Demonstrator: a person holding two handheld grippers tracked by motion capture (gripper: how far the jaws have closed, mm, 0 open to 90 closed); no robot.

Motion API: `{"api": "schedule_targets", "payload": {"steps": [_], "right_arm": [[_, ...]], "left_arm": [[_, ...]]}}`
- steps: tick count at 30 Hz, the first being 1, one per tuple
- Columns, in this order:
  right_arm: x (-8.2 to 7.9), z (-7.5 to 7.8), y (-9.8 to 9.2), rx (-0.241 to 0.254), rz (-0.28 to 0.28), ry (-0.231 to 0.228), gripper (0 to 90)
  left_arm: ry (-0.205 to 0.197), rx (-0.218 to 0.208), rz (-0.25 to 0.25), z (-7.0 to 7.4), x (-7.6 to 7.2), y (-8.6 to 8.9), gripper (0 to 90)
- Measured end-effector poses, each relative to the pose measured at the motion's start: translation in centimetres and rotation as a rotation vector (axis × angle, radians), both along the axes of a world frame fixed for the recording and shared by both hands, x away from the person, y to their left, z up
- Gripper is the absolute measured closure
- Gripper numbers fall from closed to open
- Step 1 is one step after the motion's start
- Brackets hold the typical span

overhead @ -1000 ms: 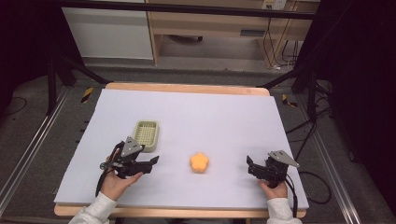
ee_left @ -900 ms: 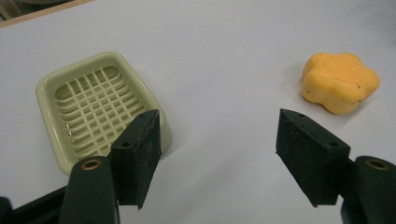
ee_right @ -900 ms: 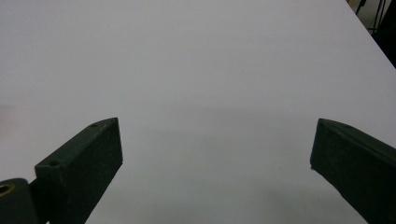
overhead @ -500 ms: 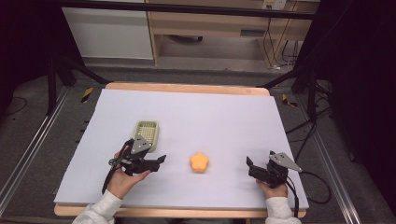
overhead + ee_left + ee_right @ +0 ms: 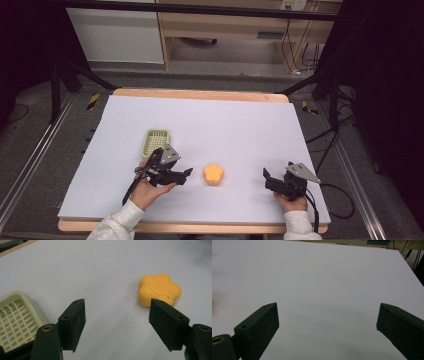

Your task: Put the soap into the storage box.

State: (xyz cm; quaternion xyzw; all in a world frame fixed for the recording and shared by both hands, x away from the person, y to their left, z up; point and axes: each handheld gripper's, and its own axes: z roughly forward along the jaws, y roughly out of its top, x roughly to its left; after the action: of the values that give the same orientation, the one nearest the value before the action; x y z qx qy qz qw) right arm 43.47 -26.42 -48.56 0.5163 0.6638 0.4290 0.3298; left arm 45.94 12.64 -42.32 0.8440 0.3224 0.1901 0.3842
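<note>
Orange, pale green and black on a white counter

The flower-shaped soap [image 5: 159, 290] is a warm orange-yellow all over, a faint stamped mark on its top in the same colour. The small basket [image 5: 17, 320] is pale yellowish green, its floor a grid of little square holes. Both tools are black: the left tool [image 5: 120, 323] has matt black pads with brass-coloured screws at their roots, and the right tool [image 5: 327, 332] is equally dark. Each carries a grey three-cornered plate in the high view. The counter [image 5: 225, 120] is plain white with a light wooden edge; the sleeves [image 5: 120, 222] are white too.
</note>
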Motion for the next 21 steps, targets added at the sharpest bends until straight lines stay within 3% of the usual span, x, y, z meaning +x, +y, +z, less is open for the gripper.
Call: {"api": "schedule_targets", "payload": {"steps": [21], "right_arm": [[0.1,0.0,0.2,-0.016,-0.002,0.011,4.2]], "left_arm": [[0.042,0.039,-0.092,-0.4,0.1,-3.5,28.5]]}}
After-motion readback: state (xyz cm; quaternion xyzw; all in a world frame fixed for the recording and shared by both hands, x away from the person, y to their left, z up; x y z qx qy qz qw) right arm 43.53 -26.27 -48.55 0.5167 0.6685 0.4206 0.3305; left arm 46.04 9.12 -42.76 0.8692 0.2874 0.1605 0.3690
